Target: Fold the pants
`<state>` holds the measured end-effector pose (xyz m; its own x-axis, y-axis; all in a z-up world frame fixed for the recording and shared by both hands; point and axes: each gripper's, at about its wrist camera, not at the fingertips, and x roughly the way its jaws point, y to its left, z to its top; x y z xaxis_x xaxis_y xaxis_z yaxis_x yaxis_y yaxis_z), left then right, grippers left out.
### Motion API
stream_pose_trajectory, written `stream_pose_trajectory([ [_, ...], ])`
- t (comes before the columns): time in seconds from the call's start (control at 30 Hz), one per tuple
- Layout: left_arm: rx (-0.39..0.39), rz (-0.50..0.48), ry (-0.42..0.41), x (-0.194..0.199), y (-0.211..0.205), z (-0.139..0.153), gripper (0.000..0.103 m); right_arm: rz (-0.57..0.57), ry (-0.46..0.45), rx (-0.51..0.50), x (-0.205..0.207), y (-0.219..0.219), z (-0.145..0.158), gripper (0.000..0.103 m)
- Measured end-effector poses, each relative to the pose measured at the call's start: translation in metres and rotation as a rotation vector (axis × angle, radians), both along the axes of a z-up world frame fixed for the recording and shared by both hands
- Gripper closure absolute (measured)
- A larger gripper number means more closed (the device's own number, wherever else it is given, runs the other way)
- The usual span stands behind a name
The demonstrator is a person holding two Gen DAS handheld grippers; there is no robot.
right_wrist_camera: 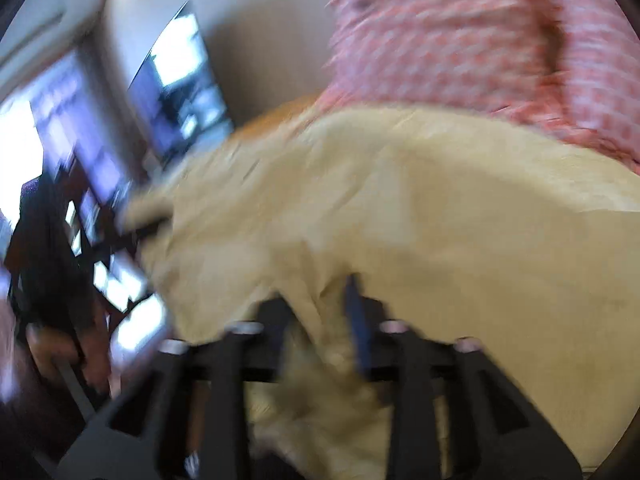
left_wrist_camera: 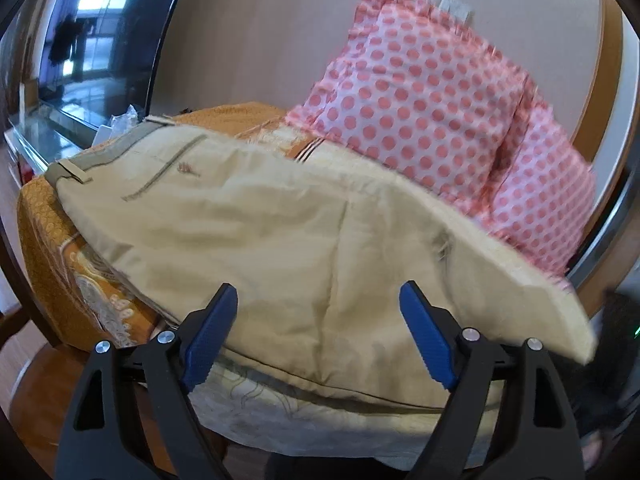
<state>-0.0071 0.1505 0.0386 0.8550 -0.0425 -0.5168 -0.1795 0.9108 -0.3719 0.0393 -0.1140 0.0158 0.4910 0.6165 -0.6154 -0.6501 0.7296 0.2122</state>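
The beige pants (left_wrist_camera: 280, 232) lie across an orange patterned cushion (left_wrist_camera: 48, 240), waistband at the far left, one end raised at the right. My left gripper (left_wrist_camera: 320, 328) is open, its blue fingertips (left_wrist_camera: 212, 332) just over the near edge of the cloth, holding nothing. In the blurred right wrist view, the pants (right_wrist_camera: 460, 220) fill the middle. My right gripper (right_wrist_camera: 324, 316) is shut on a bunched fold of the pants, cloth pinched against a blue pad (right_wrist_camera: 358, 320).
A pink polka-dot pillow (left_wrist_camera: 432, 100) leans against the beige wall behind the pants; it also shows in the right wrist view (right_wrist_camera: 460, 32). A dark screen (left_wrist_camera: 92, 40) stands at the left. A wooden surface (left_wrist_camera: 36, 396) lies below.
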Motion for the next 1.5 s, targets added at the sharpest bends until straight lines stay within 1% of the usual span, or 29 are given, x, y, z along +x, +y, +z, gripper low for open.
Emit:
stream_pose_trajectory([
  [0.03,0.002,0.022,-0.015,-0.007,0.006,0.006,0.018,0.014,-0.034,0.011,-0.006,0.001,0.004,0.047],
  [0.07,0.011,0.056,-0.028,-0.013,0.014,0.012,0.014,0.016,-0.046,0.033,-0.007,0.0,0.007,0.046],
  [0.1,0.012,0.08,-0.037,-0.017,0.022,0.015,0.013,0.009,-0.054,0.064,-0.006,-0.003,0.012,0.044],
  [0.17,0.001,0.133,-0.047,-0.024,0.04,0.02,0.013,-0.035,-0.06,0.102,0.0,-0.009,0.016,0.039],
  [0.2,-0.015,0.175,-0.038,-0.026,0.055,0.02,0.013,-0.037,-0.034,0.062,0.006,-0.002,0.012,0.039],
  [0.23,-0.034,0.203,-0.026,-0.027,0.065,0.019,0.013,-0.023,0.014,-0.01,0.014,0.007,0.003,0.038],
  [0.27,-0.071,0.24,-0.004,-0.026,0.082,0.016,0.013,-0.016,-0.042,-0.028,0.009,0.01,0.002,0.036],
  [0.3,-0.101,0.257,0.007,-0.025,0.094,0.014,0.013,-0.002,-0.04,-0.042,0.006,0.013,0.0,0.03],
  [0.4,-0.196,0.324,0.041,-0.021,0.134,0.004,0.013,-0.008,-0.04,-0.024,0.003,0.012,-0.001,0.027],
  [0.47,-0.216,0.359,0.064,-0.016,0.152,-0.001,0.013,-0.007,-0.032,-0.009,0.003,0.009,-0.001,0.027],
  [0.53,-0.245,0.372,0.09,-0.008,0.167,-0.007,0.014,-0.003,-0.031,-0.008,0.009,0.009,-0.002,0.026],
  [0.57,-0.274,0.369,0.099,-0.004,0.174,-0.012,0.014,-0.001,-0.033,-0.01,0.007,0.009,-0.003,0.026],
  [0.67,-0.298,0.355,0.099,0.001,0.18,-0.013,0.014,0.006,-0.036,-0.01,0.007,0.011,-0.005,0.023],
  [0.73,-0.334,0.337,0.087,0.002,0.183,-0.015,0.014,0.013,-0.043,-0.014,0.008,0.013,-0.008,0.021],
  [0.8,-0.337,0.324,0.089,0.005,0.183,-0.015,0.014,0.016,-0.051,-0.017,0.007,0.014,-0.007,0.018],
  [0.87,-0.375,0.294,0.081,0.005,0.182,-0.017,0.014,0.021,-0.063,-0.025,0.005,0.015,-0.007,0.017],
  [0.9,-0.44,0.26,0.067,0.003,0.179,-0.019,0.014,0.023,-0.07,-0.029,0.004,0.016,-0.008,0.016],
  [0.93,-0.479,0.235,0.063,0.003,0.176,-0.02,0.013,0.025,-0.077,-0.032,0.003,0.016,-0.009,0.016],
  [0.97,-0.54,0.191,0.054,0.003,0.172,-0.024,0.014,0.027,-0.079,-0.033,0.002,0.016,-0.009,0.015],
  [1.0,-0.586,0.155,0.044,0.003,0.167,-0.027,0.014,0.031,-0.081,-0.033,0.002,0.016,-0.009,0.014],
  [1.03,-0.613,0.129,0.04,0.005,0.164,-0.029,0.014,0.034,-0.082,-0.032,0.001,0.016,-0.009,0.013],
  [1.07,-0.619,0.119,0.033,0.007,0.161,-0.031,0.014,0.035,-0.085,-0.034,0.001,0.017,-0.009,0.013],
  [1.13,-0.605,0.148,0.031,0.01,0.163,-0.029,0.014,0.037,-0.089,-0.04,0.001,0.017,-0.009,0.013],
  [1.23,-0.535,0.252,0.039,0.009,0.177,-0.023,0.014,0.045,-0.093,-0.04,0.0,0.015,-0.009,0.013],
  [1.27,-0.531,0.277,0.041,0.01,0.184,-0.023,0.014,0.044,-0.092,-0.037,0.0,0.014,-0.009,0.013],
  [1.33,-0.572,0.273,0.028,0.015,0.192,-0.025,0.014,0.043,-0.092,-0.033,0.0,0.014,-0.009,0.013],
  [1.37,-0.579,0.281,0.031,0.017,0.192,-0.025,0.014,0.042,-0.093,-0.033,-0.001,0.014,-0.009,0.013],
  [1.4,-0.573,0.297,0.043,0.021,0.192,-0.023,0.016,0.041,-0.093,-0.033,-0.001,0.014,-0.009,0.013],
  [1.5,-0.531,0.342,0.055,0.023,0.185,-0.022,0.043,0.042,-0.092,-0.028,-0.002,0.013,-0.009,0.013],
])
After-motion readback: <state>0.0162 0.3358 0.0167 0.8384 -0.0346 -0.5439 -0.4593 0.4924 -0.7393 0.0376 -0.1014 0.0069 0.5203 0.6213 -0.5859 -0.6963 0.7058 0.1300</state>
